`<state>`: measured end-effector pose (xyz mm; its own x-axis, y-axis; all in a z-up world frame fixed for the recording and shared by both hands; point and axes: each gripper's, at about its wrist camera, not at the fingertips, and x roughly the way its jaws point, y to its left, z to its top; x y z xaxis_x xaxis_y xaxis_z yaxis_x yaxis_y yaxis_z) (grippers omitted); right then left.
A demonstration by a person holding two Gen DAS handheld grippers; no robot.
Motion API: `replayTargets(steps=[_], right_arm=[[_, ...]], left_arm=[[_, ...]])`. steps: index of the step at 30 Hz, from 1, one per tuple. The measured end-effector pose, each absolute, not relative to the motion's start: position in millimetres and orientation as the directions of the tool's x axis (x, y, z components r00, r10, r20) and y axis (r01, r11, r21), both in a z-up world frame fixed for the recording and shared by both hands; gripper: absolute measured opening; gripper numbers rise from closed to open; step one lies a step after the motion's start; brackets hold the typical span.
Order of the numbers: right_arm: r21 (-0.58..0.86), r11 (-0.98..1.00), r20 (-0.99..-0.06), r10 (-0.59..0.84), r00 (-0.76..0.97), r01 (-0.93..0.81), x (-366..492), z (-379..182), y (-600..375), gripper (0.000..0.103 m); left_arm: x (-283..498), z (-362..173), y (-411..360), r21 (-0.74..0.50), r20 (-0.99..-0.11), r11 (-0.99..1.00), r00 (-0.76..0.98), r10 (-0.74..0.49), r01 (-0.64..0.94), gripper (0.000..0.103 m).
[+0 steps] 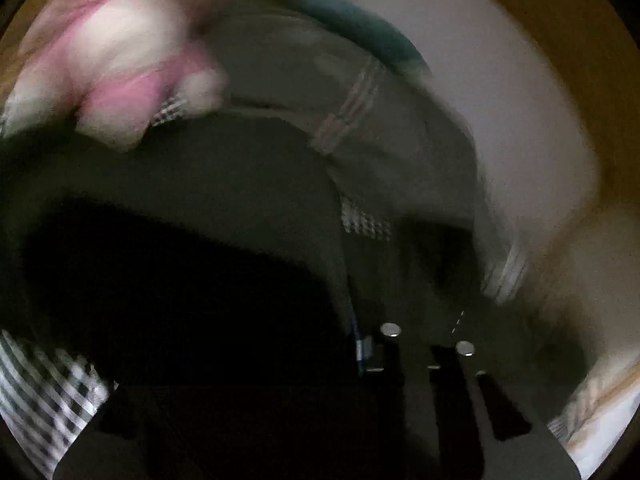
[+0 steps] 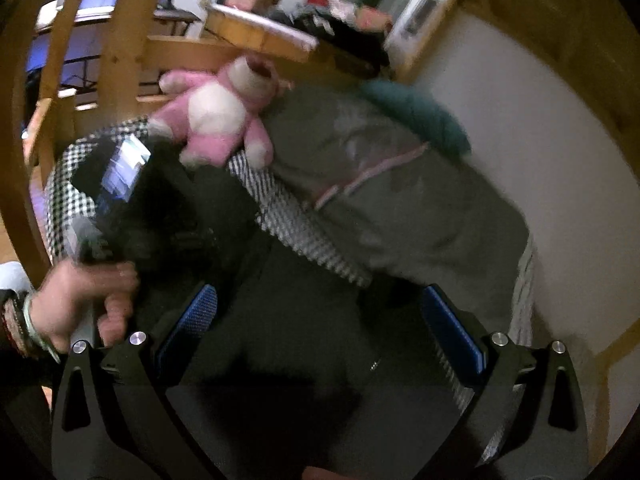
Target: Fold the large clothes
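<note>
A large dark garment (image 2: 288, 320) lies on a bed with a black-and-white checked cover (image 2: 296, 224). In the left wrist view the same dark garment (image 1: 208, 208) fills the lower frame, blurred. My left gripper (image 1: 408, 344) looks shut with dark cloth draped over its fingers. In the right wrist view the left gripper's body (image 2: 120, 200) shows at the left, held by a hand (image 2: 84, 300). My right gripper (image 2: 320, 328) is open, blue pads (image 2: 188, 320) wide apart above the dark garment.
A grey-green blanket (image 2: 400, 200) with pink stripes lies further back, a teal cushion (image 2: 420, 116) beyond it. A pink and white plush toy (image 2: 216, 116) sits at the bed head by the wooden frame (image 2: 120, 48). A white wall (image 2: 540, 140) runs along the right.
</note>
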<state>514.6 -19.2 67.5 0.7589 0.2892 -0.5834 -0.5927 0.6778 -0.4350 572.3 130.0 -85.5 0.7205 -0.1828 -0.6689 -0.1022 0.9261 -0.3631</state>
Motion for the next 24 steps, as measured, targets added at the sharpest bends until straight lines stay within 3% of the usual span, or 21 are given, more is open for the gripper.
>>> replayTargets(steps=[2, 3, 5, 9, 13, 17, 22, 23, 24], right_arm=[[-0.469, 0.651, -0.554, 0.309, 0.773, -0.596, 509, 81, -16, 0.100], [-0.492, 0.631, -0.544, 0.315, 0.778, -0.599, 507, 87, -12, 0.100], [-0.536, 0.571, -0.546, 0.328, 0.771, -0.622, 503, 90, 0, 0.100], [-0.626, 0.391, -0.583, 0.339, 0.738, -0.674, 497, 69, 44, 0.100], [-0.716, 0.110, -0.608, 0.388, 0.693, -0.689, 477, 13, 104, 0.100], [-0.843, -0.020, -0.508, 0.358, 0.783, -0.538, 473, -54, 163, 0.100], [-0.866, -0.122, -0.499, 0.130, 0.857, -0.486, 496, -128, 222, 0.100], [-0.863, -0.127, -0.501, 0.089, 0.861, -0.489, 501, -136, 228, 0.095], [-0.855, -0.127, -0.513, 0.063, 0.856, -0.503, 505, -140, 231, 0.074]], left_arm=[[569, -88, 67, -0.102, -0.715, 0.995, 0.696, -0.068, -0.007, 0.020], [569, -98, 26, 0.089, -0.730, 0.994, 0.683, 0.028, 0.055, 0.019], [572, -116, -16, 0.302, -0.723, 0.945, 0.676, 0.142, 0.125, 0.019], [584, -147, -73, 0.535, -0.666, 0.828, 0.687, 0.289, 0.171, 0.015], [598, -149, -69, 0.567, -0.647, 0.809, 0.692, 0.320, 0.156, 0.015], [594, -159, -68, 0.611, -0.616, 0.779, 0.704, 0.353, 0.144, 0.015], [565, -155, -64, 0.613, -0.609, 0.778, 0.709, 0.355, 0.137, 0.015], [560, -154, -64, 0.612, -0.609, 0.779, 0.710, 0.354, 0.136, 0.015], [557, -154, -65, 0.612, -0.609, 0.779, 0.710, 0.354, 0.136, 0.015]])
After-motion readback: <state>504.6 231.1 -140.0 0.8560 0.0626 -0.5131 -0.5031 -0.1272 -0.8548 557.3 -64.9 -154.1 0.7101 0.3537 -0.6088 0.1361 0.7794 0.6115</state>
